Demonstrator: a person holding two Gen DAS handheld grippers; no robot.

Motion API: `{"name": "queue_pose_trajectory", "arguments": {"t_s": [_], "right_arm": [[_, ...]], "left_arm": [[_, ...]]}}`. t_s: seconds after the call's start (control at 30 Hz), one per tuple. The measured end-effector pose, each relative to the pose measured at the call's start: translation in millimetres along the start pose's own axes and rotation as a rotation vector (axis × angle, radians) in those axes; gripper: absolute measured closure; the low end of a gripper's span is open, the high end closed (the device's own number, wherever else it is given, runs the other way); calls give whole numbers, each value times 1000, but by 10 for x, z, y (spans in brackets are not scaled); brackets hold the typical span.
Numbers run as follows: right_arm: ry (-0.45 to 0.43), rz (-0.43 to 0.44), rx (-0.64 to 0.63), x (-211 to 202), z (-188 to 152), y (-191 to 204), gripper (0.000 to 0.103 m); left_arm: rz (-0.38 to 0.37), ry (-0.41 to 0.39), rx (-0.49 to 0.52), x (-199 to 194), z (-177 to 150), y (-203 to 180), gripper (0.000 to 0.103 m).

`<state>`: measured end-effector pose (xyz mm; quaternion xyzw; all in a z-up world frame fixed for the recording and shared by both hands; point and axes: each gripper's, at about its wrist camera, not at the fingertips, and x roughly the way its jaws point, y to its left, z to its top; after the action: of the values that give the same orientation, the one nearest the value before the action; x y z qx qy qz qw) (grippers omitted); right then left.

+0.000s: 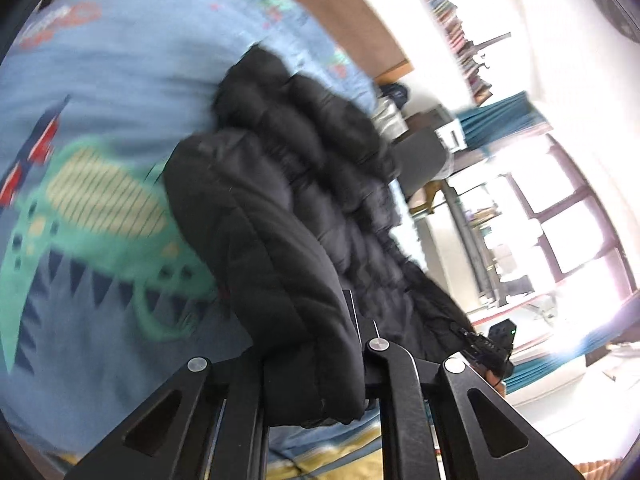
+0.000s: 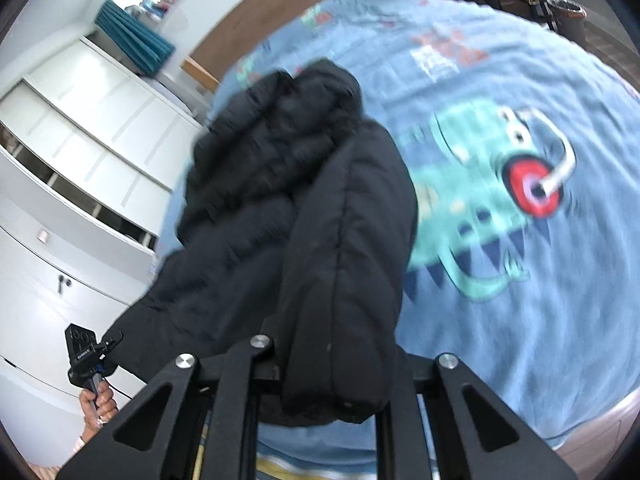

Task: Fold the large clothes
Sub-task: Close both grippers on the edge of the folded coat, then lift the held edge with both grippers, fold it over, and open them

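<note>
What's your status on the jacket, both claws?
Left claw shut on black puffer jacket. Right claw shut on it too. Jacket bunched, hanging over the blue dinosaur bedspread. Nothing in the way.

The black quilted puffer jacket (image 1: 288, 200) hangs above the bed's blue dinosaur-print cover (image 1: 100, 120) (one end in each hand-held gripper), with the white drawer unit (image 2: 80, 128) beyond the bed's edge.

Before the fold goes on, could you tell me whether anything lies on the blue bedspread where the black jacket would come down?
Nothing visible does. Both grippers, left and right, are shut on the black jacket, and the blue bedspread beside it shows only its printed pattern; the part under the jacket is hidden.
</note>
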<state>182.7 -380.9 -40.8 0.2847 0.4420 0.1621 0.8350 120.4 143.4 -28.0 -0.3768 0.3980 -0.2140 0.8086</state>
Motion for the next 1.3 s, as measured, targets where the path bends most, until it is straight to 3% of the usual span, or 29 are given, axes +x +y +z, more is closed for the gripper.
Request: {"name": "queue_pose_trajectory", "arguments": {"t_s": [0.3,0.43,0.63,0.87,0.93,1.03,1.3], "right_arm": [[-171,128,33,-267,827,375,90],[-224,150,71,-259,1225,477,91],[-291,137,102,-44,2042,661,91],[-319,50,154,639,2940,723,91],[-316,-13,161,929,3192,727,91],[-305,-66,176,1345,3464,670,91],[-265,-152,254,2317,3861,276,91]], "left_arm": [[-102,-156,-5,-93,813,-309,92],[-118,-217,-29,-90,1238,-321,92],[-106,-280,-75,230,1975,-246,92],[-18,-307,-131,740,2786,41,92],[7,-302,-139,874,2947,132,92],[51,-283,-163,1236,3259,326,92],[133,-217,-210,2035,3667,819,91]]}}
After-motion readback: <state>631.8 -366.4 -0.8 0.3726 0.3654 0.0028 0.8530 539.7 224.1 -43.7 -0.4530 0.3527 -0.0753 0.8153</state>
